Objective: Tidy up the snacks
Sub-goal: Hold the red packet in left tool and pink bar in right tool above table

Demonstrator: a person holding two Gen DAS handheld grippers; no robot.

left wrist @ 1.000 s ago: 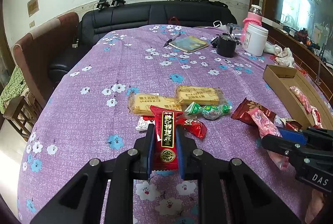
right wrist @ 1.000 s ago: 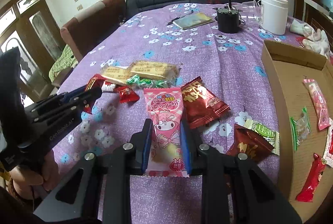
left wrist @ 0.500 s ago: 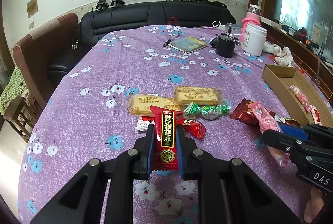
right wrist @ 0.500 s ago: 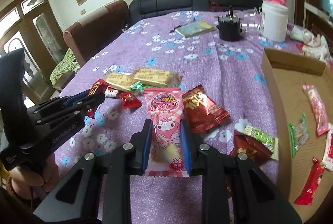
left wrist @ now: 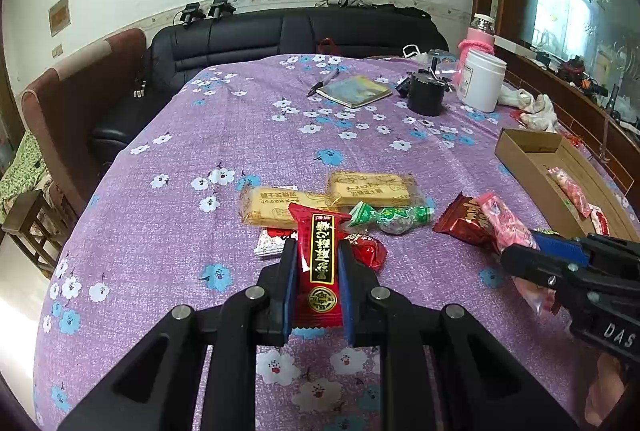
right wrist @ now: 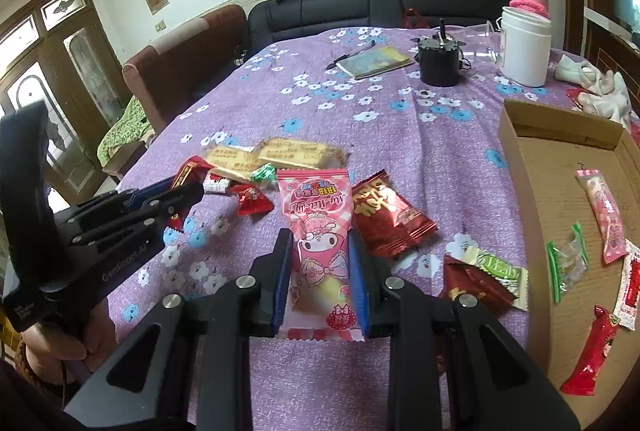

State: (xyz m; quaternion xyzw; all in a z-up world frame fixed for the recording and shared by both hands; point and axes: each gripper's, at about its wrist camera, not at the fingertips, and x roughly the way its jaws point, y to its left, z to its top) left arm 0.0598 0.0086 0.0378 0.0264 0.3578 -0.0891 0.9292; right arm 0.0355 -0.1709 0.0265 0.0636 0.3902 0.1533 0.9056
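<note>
At the bottom centre of the left wrist view, the left gripper (left wrist: 318, 283) is clenching a red packet with gold lettering (left wrist: 320, 259), which is standing upright between the blue pads, raised above the purple flowered tablecloth (left wrist: 160, 231). Just beyond it, in mid-frame, five loose snacks are lying close together: two yellow biscuit packs (left wrist: 370, 187), one green-wrapped sweet (left wrist: 390, 219), one small red sweet (left wrist: 368, 251) and one white-and-red sachet (left wrist: 272, 243). A dark red bag (left wrist: 460, 225) is sitting further right, and the cardboard box (left wrist: 524, 151) is waiting at the right edge. In the right wrist view, at the bottom centre, the right gripper (right wrist: 320, 271) is grasping a pink cartoon packet (right wrist: 318, 231) in the same upright way. To its right, two dark red bags and one green-and-gold packet (right wrist: 496, 267) are resting on the cloth beside the box, whose floor is already holding five snacks at the right of the frame. Judging by this, the pick-up step is finishing with both hands loaded; the next move is calling for carrying each packet rightward over the box wall and releasing it inside, one hand after the other so the grippers are not crowding each other.
</note>
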